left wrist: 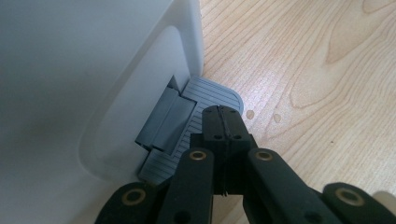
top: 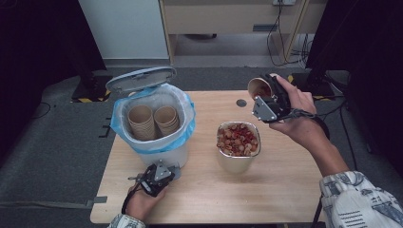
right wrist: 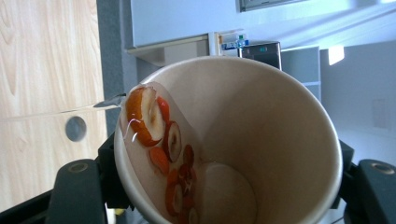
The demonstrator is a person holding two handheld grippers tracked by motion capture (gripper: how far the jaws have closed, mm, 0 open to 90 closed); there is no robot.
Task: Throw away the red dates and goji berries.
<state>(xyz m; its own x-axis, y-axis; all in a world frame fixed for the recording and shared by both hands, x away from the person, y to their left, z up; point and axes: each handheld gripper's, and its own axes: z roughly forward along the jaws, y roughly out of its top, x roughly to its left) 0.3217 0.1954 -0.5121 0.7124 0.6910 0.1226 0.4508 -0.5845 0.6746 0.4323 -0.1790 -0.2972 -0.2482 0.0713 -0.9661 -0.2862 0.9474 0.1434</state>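
Note:
A white pedal bin [top: 166, 154] with a blue liner stands at the table's left, its grey lid [top: 140, 78] raised. Two stacks of paper cups [top: 153, 121] sit inside it. My left gripper [top: 167, 173] is at the bin's front base. In the left gripper view it [left wrist: 223, 116] is shut, its tips resting on the grey ribbed pedal [left wrist: 205, 95]. At the back right, above the table, my right gripper [top: 267, 100] is shut on a paper cup [top: 260, 87] tipped on its side. Red dried fruit slices [right wrist: 161, 140] cling to the cup's inner wall [right wrist: 261, 121].
A metal container [top: 236, 160] heaped with red and white dried fruit slices [top: 237, 139] stands mid-table, below the held cup. A small dark round disc [top: 241, 102] lies on the table [top: 280, 185] near the back edge. Cables trail across the floor at the far right.

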